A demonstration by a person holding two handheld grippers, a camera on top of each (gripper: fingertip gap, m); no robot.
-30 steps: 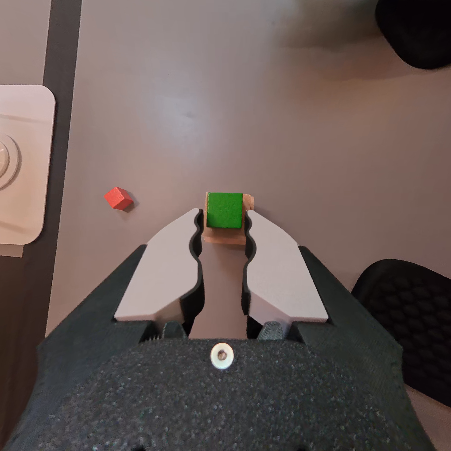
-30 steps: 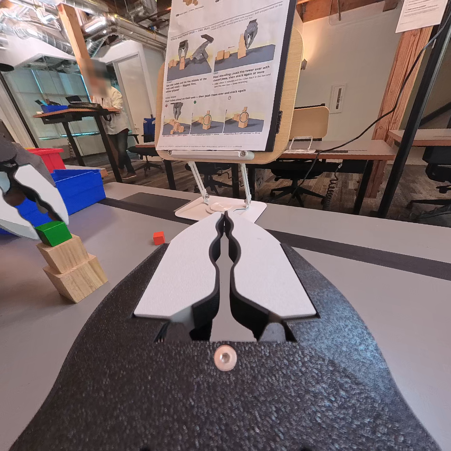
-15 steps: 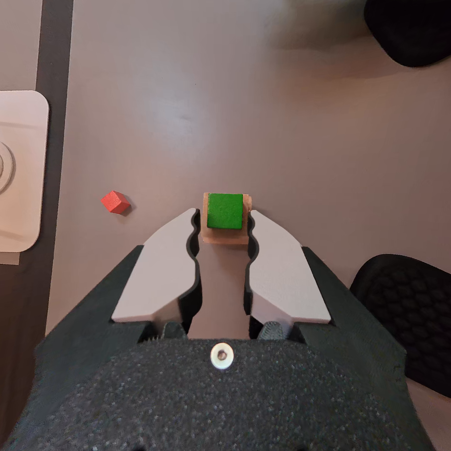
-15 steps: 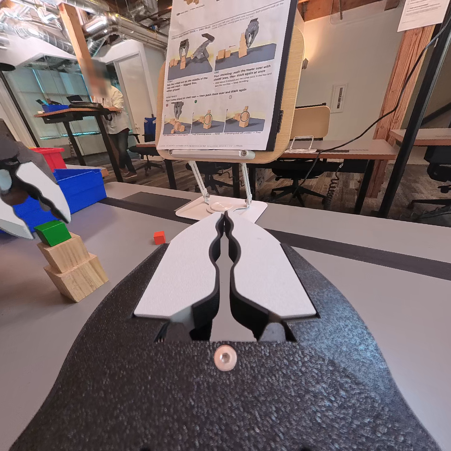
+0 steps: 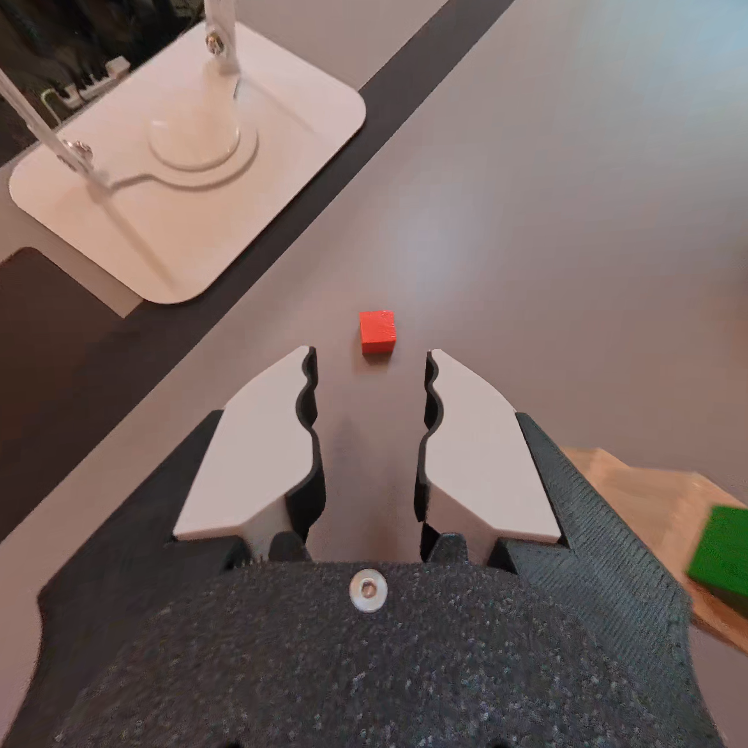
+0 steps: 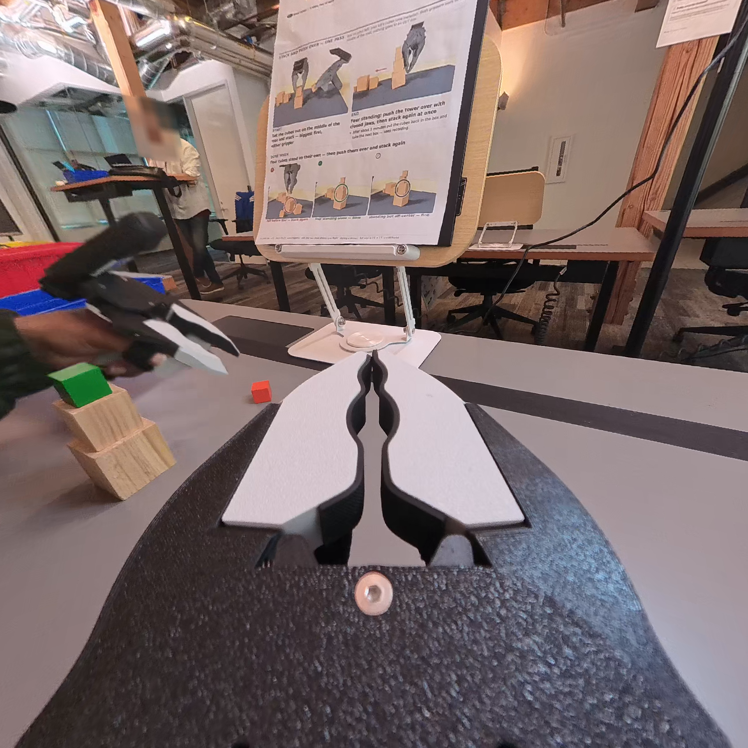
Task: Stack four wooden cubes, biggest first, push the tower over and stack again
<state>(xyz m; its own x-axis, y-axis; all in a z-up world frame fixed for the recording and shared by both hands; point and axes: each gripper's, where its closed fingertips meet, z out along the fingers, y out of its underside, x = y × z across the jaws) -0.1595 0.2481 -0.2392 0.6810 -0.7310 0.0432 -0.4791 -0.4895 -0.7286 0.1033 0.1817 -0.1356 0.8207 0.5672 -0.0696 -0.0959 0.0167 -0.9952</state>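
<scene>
My left gripper (image 5: 370, 352) is open and empty above the grey table, and it points at a small red cube (image 5: 377, 331) that lies just beyond its fingertips. The right wrist view shows this gripper (image 6: 218, 360) in the air, up and to the left of the red cube (image 6: 261, 391). A green cube (image 6: 81, 383) sits on top of two stacked wooden blocks (image 6: 117, 445); the stack also shows at the lower right of the left wrist view (image 5: 664, 522). My right gripper (image 6: 372, 358) is shut with nothing between its fingers, low over the table.
A white stand base (image 5: 182, 158) sits on a dark strip (image 5: 81, 364) at the table's far side and carries an instruction board (image 6: 372, 121). Red and blue bins (image 6: 24, 283) stand at the far left. A person stands at a desk in the background. One gripper's finger ends stand about 30 cm off the other's. To reach the small red cube (image 5: 377, 331) in a straight line is about 5 cm for my left fingers, about 30 cm for my right. Seen from the right wrist view (image 6: 258, 387) as well.
My left gripper opened wider, left the green cube on the stack, lifted away and swung toward the red cube. My right gripper stayed shut and still.
</scene>
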